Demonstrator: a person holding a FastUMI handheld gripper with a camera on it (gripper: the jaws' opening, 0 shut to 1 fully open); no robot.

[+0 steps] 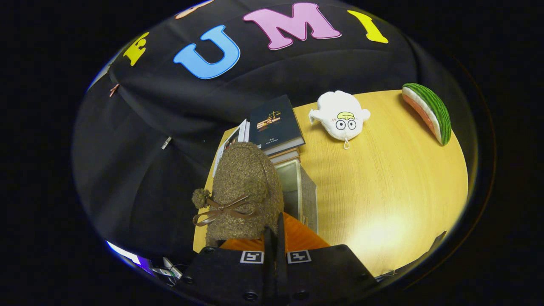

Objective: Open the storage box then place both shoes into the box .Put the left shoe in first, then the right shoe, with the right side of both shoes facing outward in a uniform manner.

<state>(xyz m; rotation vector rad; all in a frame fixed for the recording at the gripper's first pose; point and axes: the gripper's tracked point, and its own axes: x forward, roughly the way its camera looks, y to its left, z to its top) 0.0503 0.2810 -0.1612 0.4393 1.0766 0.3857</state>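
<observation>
Brown and fuzzy, the slipper shoe with a leather bow and pom-poms hangs just ahead of the gripper, whose fingers are drawn tight together, pinching its rear edge; the exact contact is hard to see. Just beside the shoe, the storage box is largely hidden, only its pale interior and one side showing. Beyond the shoe, a dark book tops a stack. Well apart from the shoe on the wooden table lie a white plush toy and a watermelon-slice toy.
</observation>
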